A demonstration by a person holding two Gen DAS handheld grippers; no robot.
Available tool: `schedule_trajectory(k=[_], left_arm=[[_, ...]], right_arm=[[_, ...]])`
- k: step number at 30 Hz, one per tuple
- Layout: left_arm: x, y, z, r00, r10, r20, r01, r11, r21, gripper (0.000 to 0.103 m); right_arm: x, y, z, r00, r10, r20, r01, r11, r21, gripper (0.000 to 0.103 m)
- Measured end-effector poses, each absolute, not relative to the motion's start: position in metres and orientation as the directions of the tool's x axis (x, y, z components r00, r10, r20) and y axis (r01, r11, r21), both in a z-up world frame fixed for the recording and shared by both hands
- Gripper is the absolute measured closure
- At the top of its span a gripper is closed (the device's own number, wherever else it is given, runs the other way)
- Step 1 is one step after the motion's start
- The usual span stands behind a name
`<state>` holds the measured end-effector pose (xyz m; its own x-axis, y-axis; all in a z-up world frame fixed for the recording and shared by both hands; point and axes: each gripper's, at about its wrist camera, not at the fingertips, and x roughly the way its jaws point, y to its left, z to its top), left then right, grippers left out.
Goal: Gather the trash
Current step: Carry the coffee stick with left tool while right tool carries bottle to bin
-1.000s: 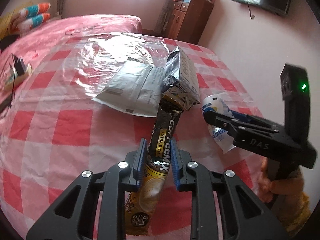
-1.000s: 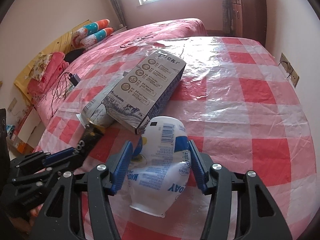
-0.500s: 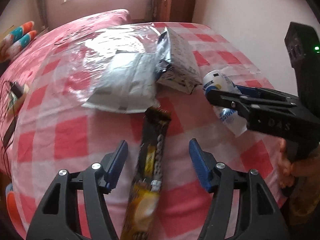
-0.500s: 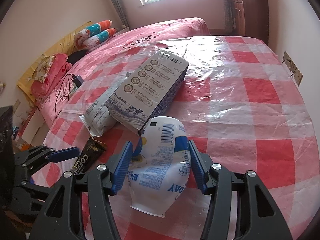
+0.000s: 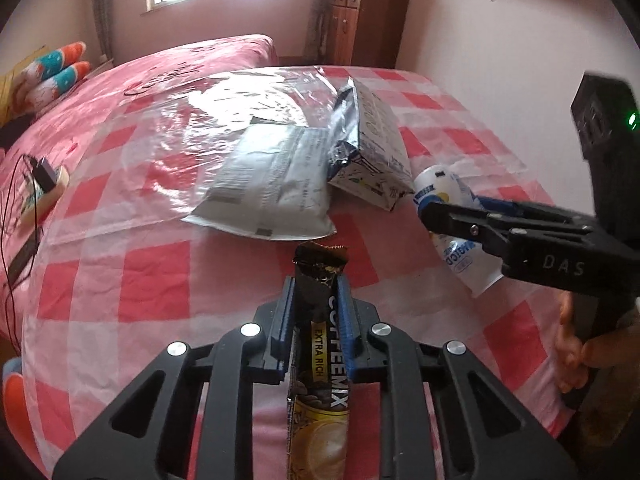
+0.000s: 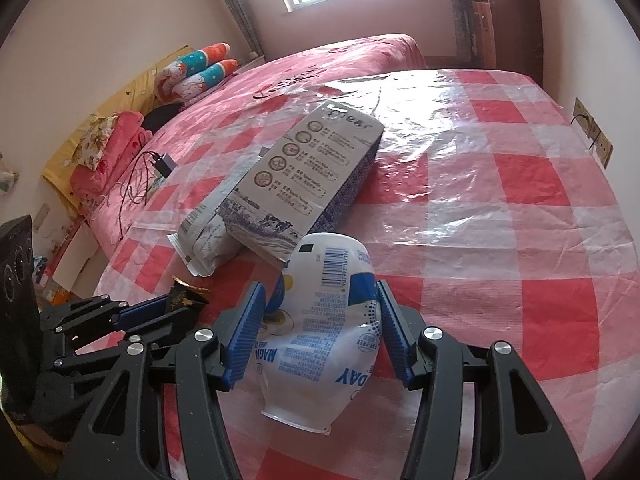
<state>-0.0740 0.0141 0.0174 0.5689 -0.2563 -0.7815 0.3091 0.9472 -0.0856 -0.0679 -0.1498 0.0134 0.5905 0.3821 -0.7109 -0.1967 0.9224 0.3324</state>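
Left gripper (image 5: 316, 312): jaws have just closed and now pinch a long coffee-mix sachet (image 5: 320, 364) between the blue pads; the sachet's torn dark top sticks out past the fingertips, its gold lower end runs back under the gripper.
Right gripper (image 6: 320, 328): jaws about half open, both blue pads pressing the sides of a crushed white-and-blue plastic cup (image 6: 324, 336).
Plastic cup: lies on its side in the grip, rim toward the camera, barcode on the far end; whether anything is inside cannot be told.
Milk carton (image 6: 308, 184): grey printed box lying flat on the surface just beyond the cup, its near end flattened and torn; contents cannot be seen.
Grey pouch (image 5: 272, 192): flat foil-type bag beside the carton, partly tucked under it, lying on the surface; looks flat, inside not visible.
Surface (image 6: 520, 240): round top with a red-and-white checked cloth under clear plastic sheeting; carton and pouch rest near its middle, both grippers work at its near edge.
Person's hand (image 5: 576, 348): wrapped round the right gripper's handle at the right edge of the left wrist view.
Bed (image 5: 168, 64): pink cover, behind the surface, with rolled bolsters (image 6: 200, 68) at its head.
Charger and cable (image 6: 160, 164): on the bed's edge, well apart from the trash.
Wooden cabinet (image 5: 364, 20): against the far wall, folded cloth on top.
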Motion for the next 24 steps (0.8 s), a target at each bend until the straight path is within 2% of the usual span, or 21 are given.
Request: schedule_trajectory(k=[4, 12, 24], left_arm=[[-0.081, 0.036, 0.027, 0.59, -0.299, -0.75, 0.281, 0.947, -0.157, 0.082], [-0.089, 0.086, 0.032, 0.59, -0.438, -0.678, 0.237, 0.897, -0.373, 0.082], [-0.099, 0.144, 0.026, 0.614, -0.492, -0.617, 0.188, 0.851, -0.491, 0.082]], right_arm=[[-0.068, -0.147, 0.013, 0.586, 0.409, -0.7, -0.204, 0.91, 0.361, 0.047], [-0.076, -0.135, 0.013, 0.555, 0.478, -0.681, -0.231, 0.875, 0.426, 0.05], [-0.088, -0.087, 0.027, 0.525, 0.53, -0.666, -0.291, 0.847, 0.445, 0.055]])
